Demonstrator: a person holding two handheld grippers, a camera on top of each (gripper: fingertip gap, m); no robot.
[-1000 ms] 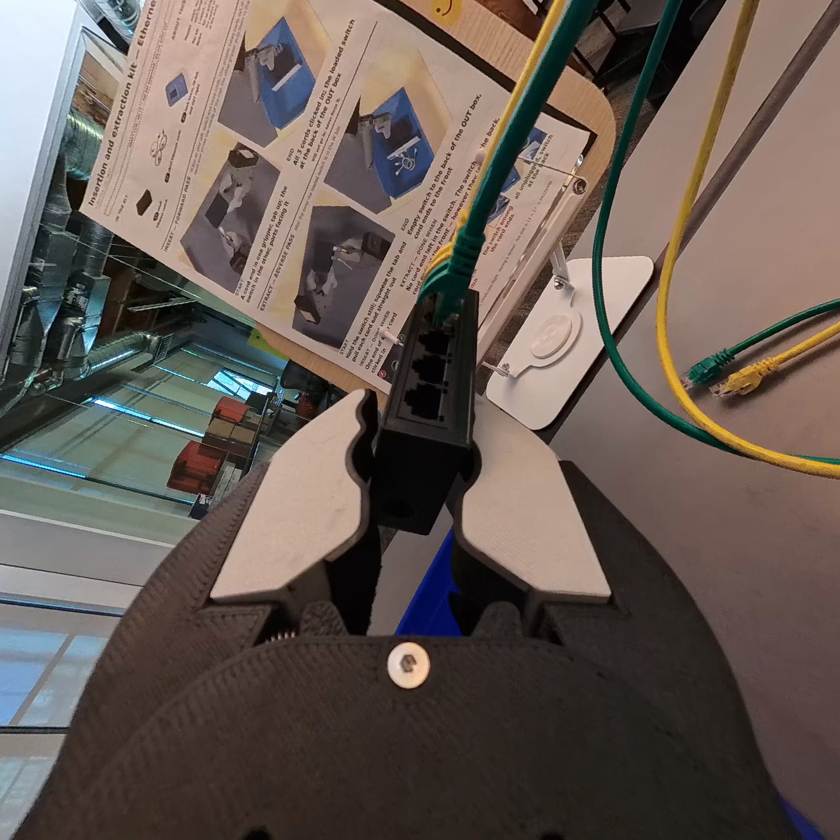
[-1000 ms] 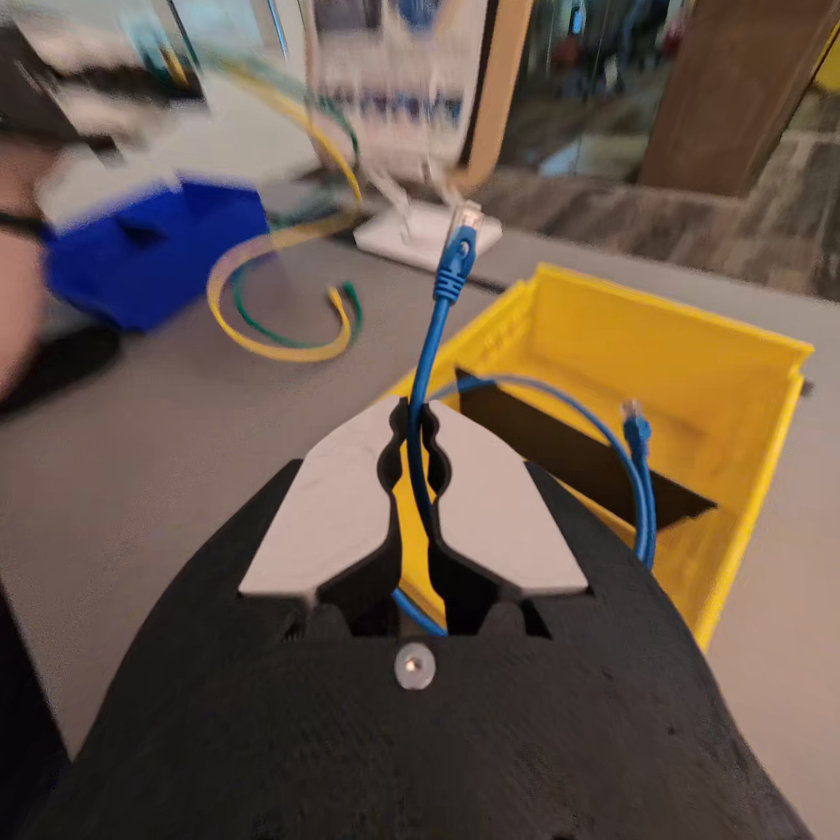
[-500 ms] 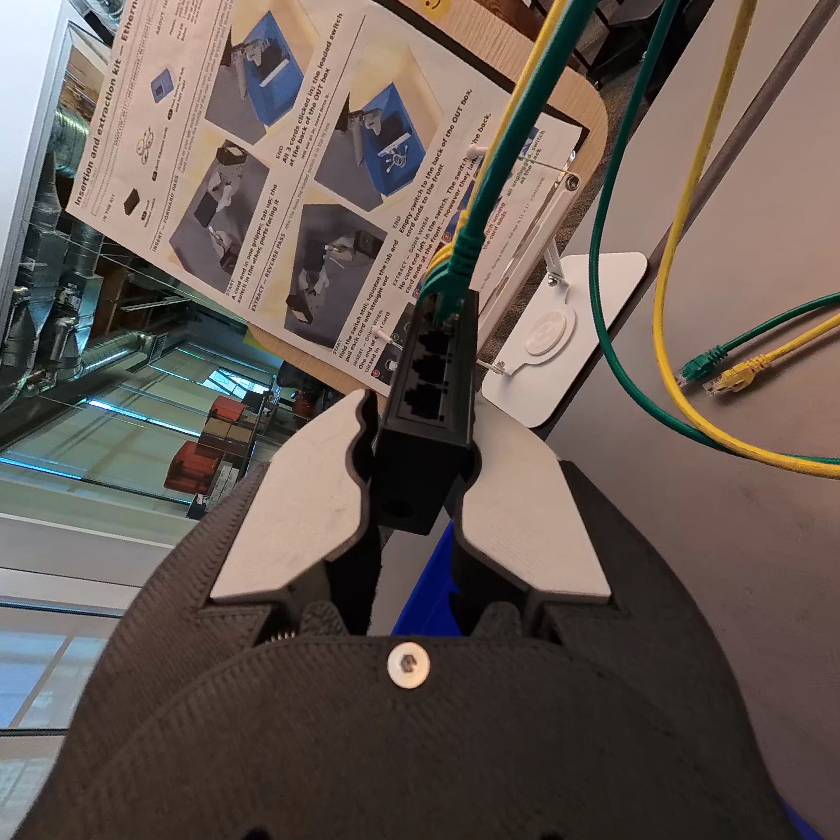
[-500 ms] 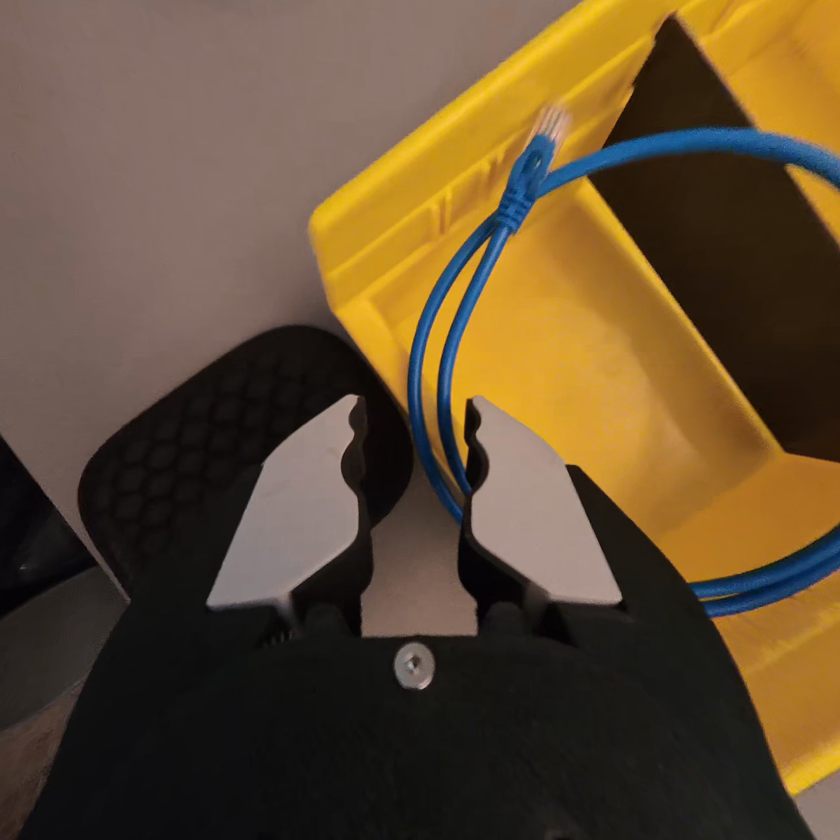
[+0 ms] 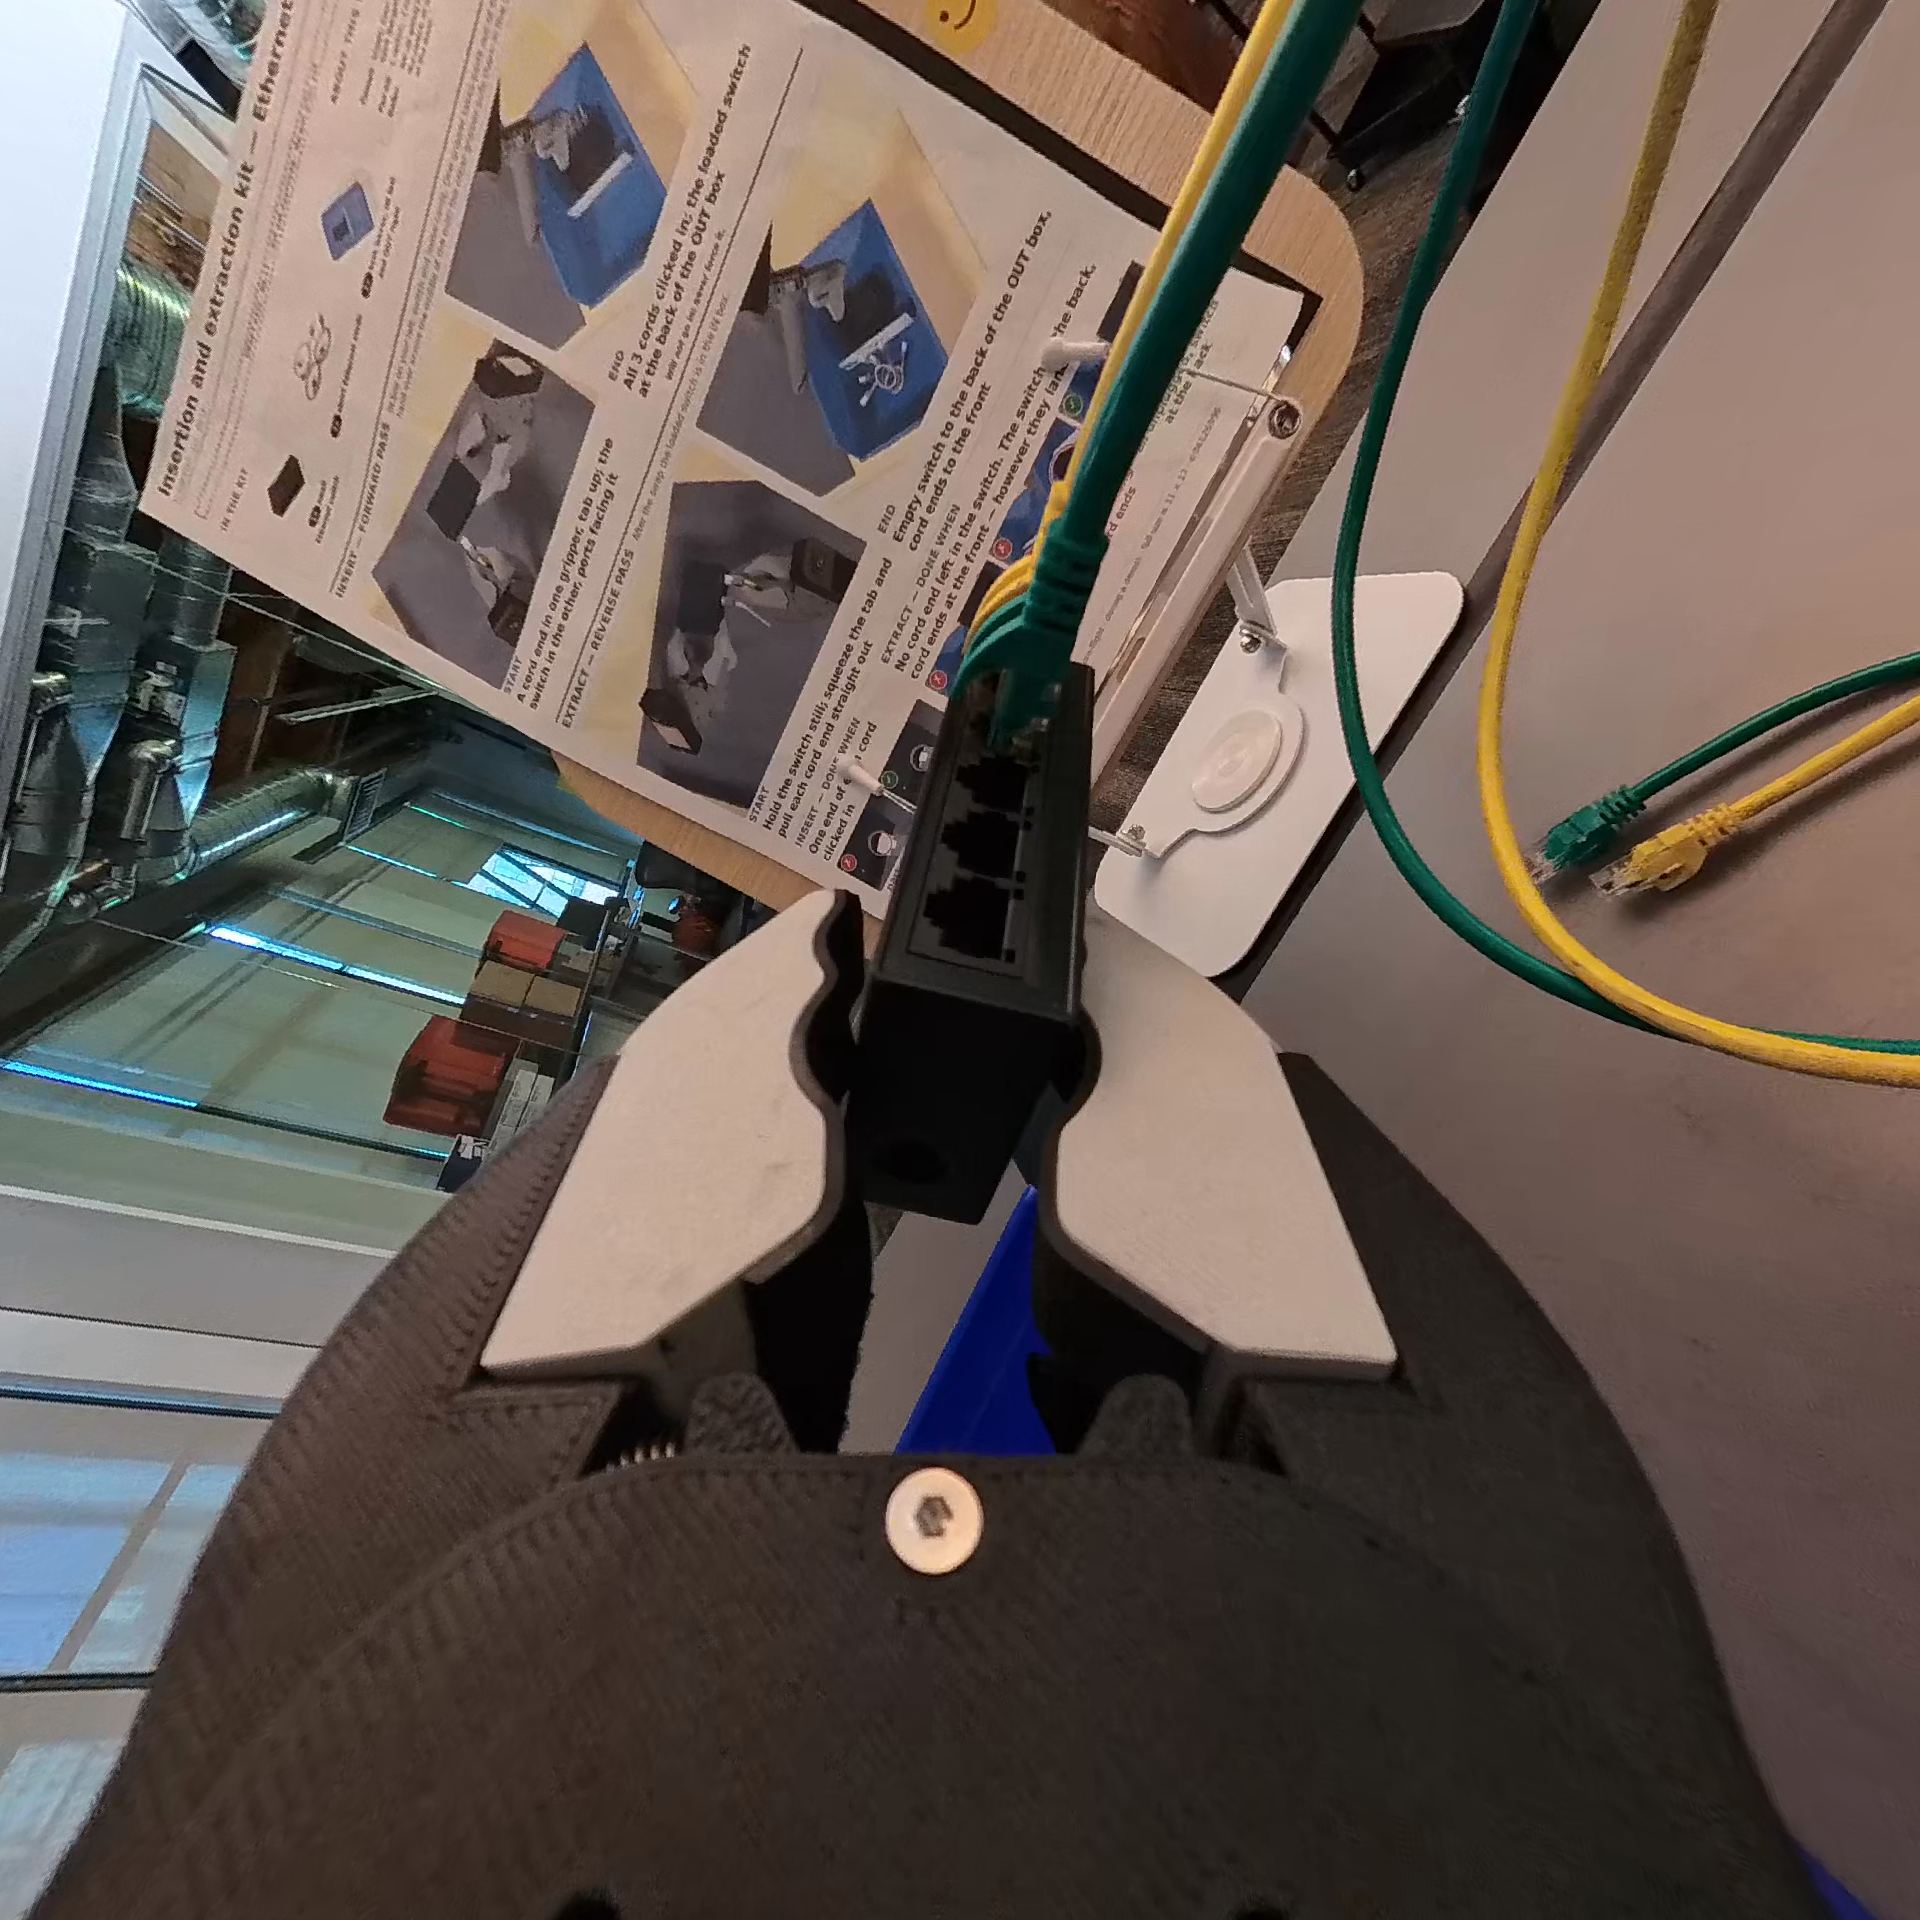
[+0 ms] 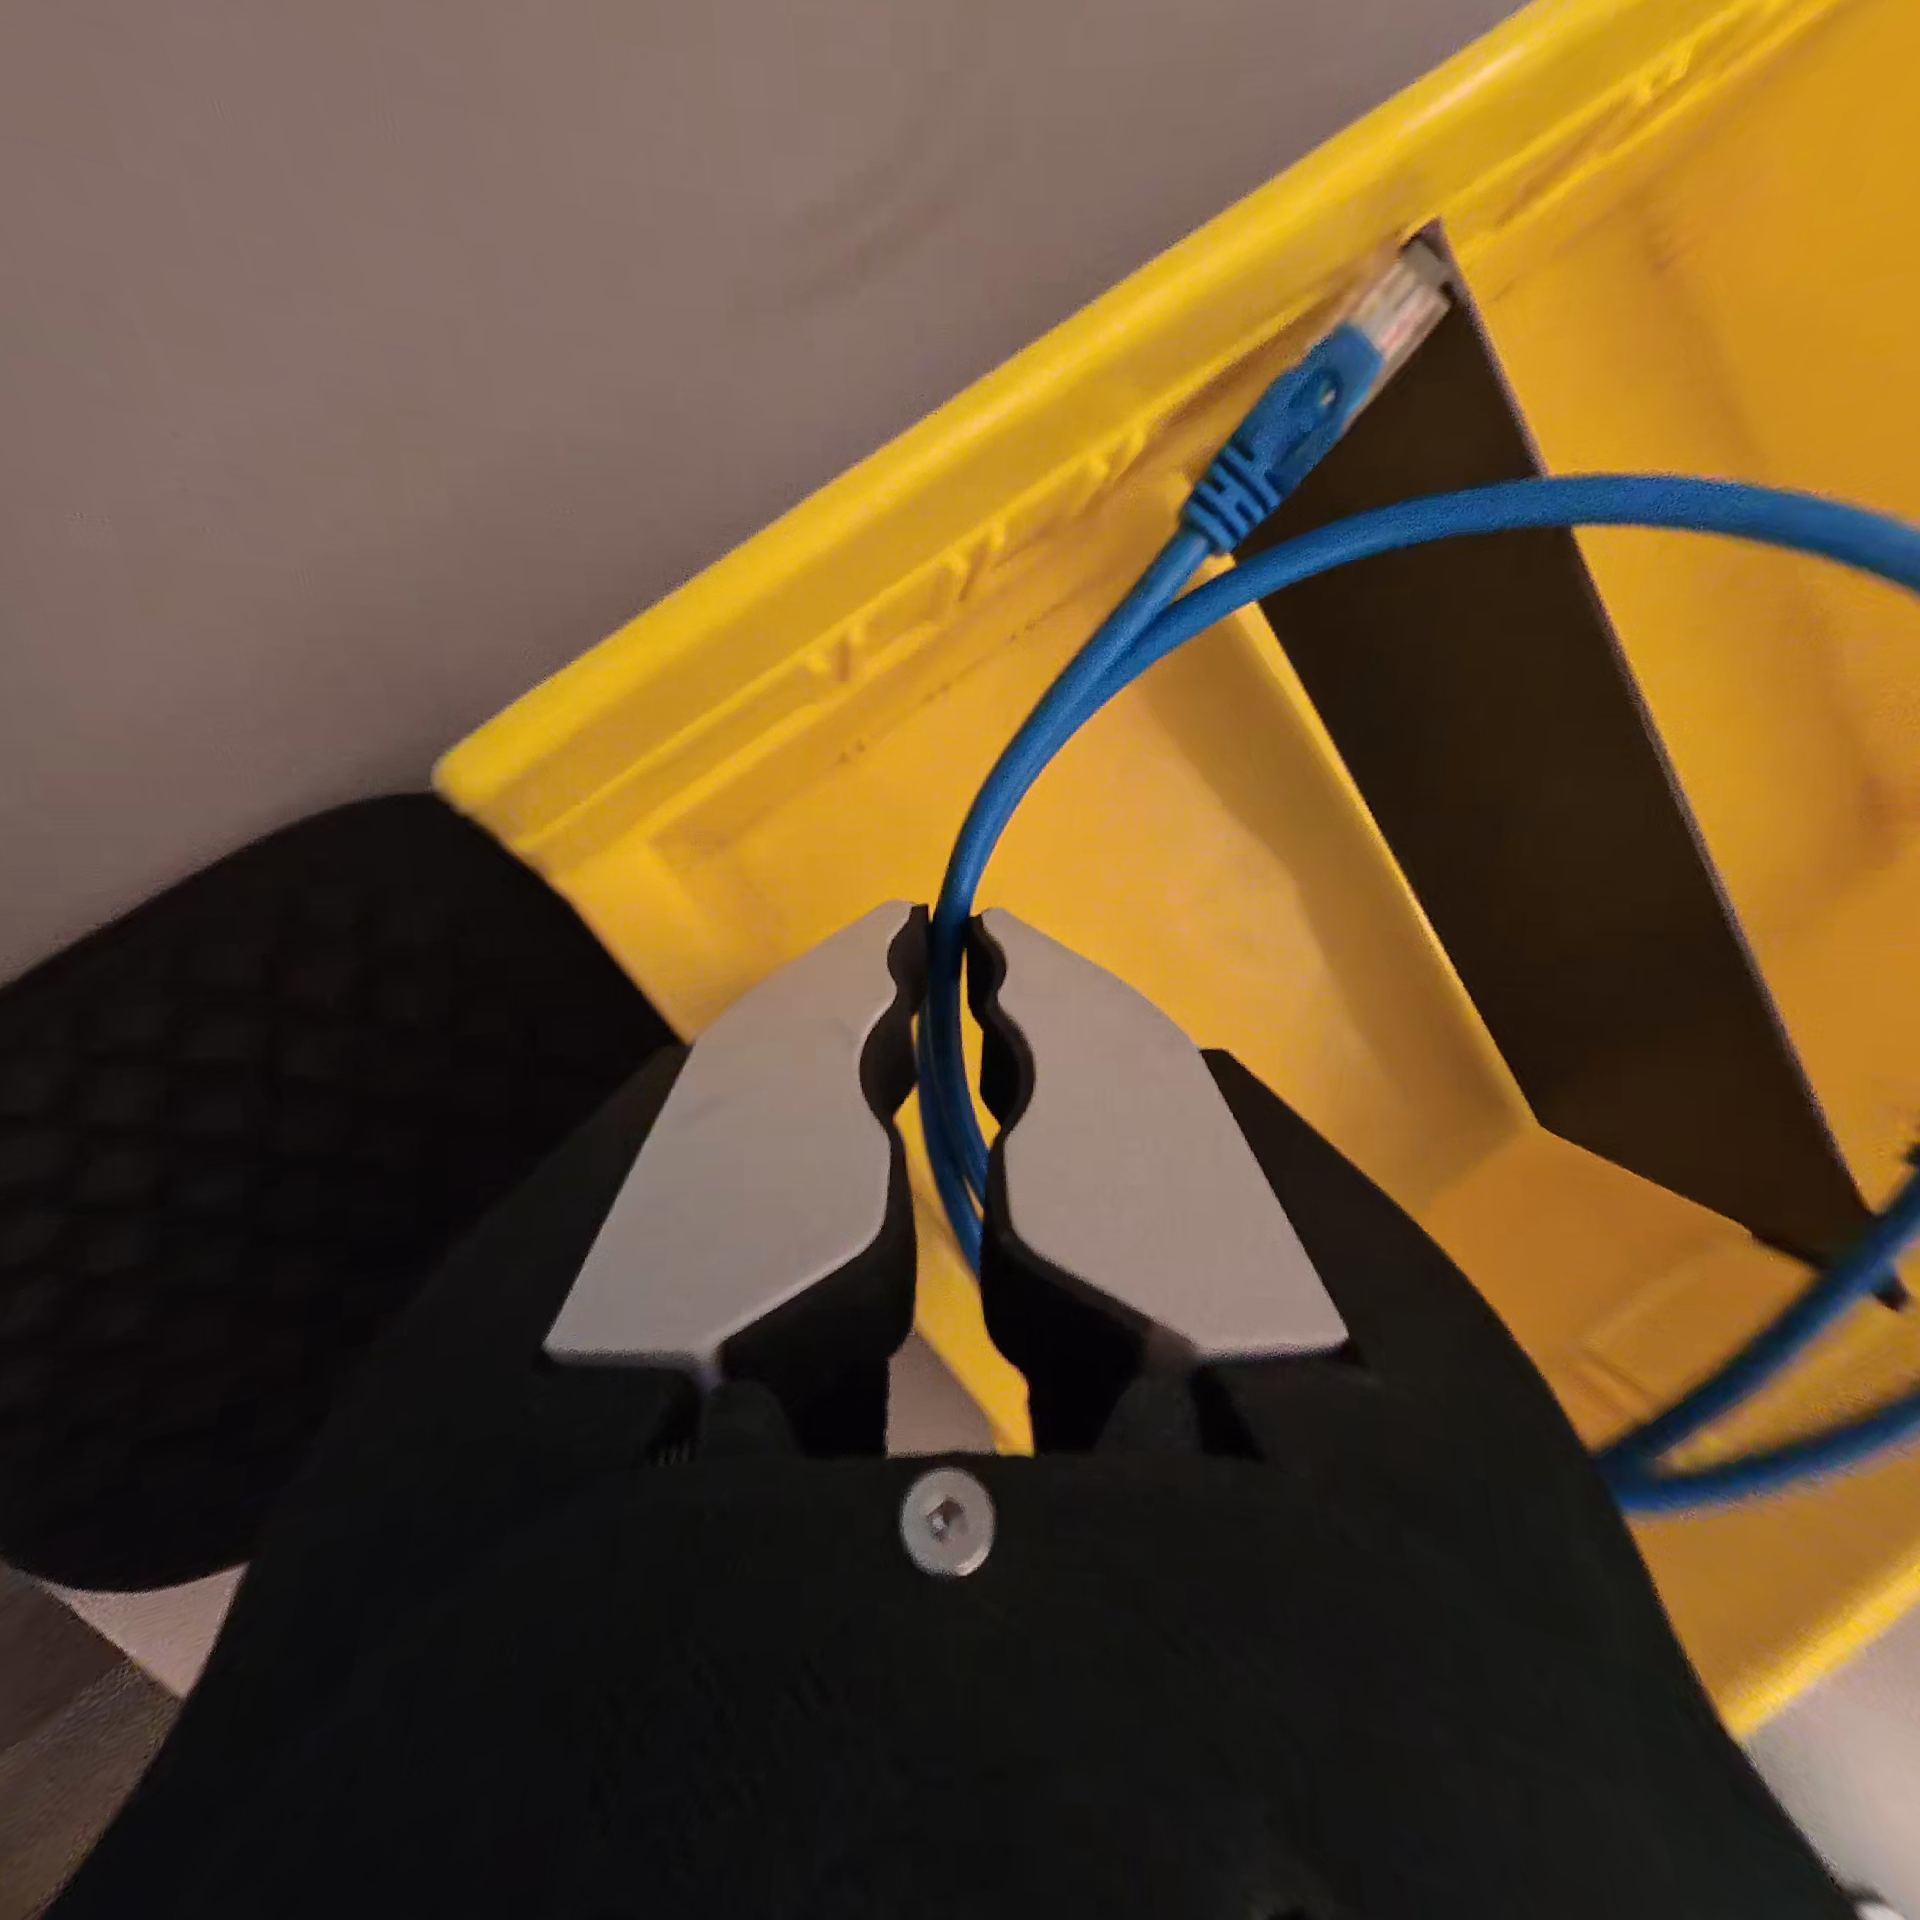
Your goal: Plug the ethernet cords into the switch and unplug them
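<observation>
Left tool (image 5: 961, 1023): clenched on the lower body of the switch (image 5: 987, 935), which it holds off the worktop (image 5: 1662, 1195) with the port face turned toward the camera.
Switch: a small black box, rigid and probably light; the flat sides give the fingers firm seats, so the grip low on the body, away from the ports, looks sound.
Ports: the green cord (image 5: 1164, 343) and the yellow cord (image 5: 1210, 156) are plugged in at the far end of the row; three ports nearer the tool look empty.
Free ends: the other green and yellow plugs lie side by side on the worktop, well apart from the switch.
Right tool (image 6: 948, 920): closed on the blue cord (image 6: 1039, 727), seemingly two strands of its loop, at the yellow bin (image 6: 883, 644).
Blue cord: thin, soft and springy; it holds its coil, so the plug will swing if gripped far back.
Blue plug (image 6: 1288, 426): rests against the bin's inner wall by the black divider (image 6: 1507, 831), well ahead of the grip.
Where to hold: on the ribbed boot just behind the clear plug, which is stiff; the clear latch tab looks fragile and should stay uncrushed.
Risk: a doubled strand may slip or twist in the fingers.
</observation>
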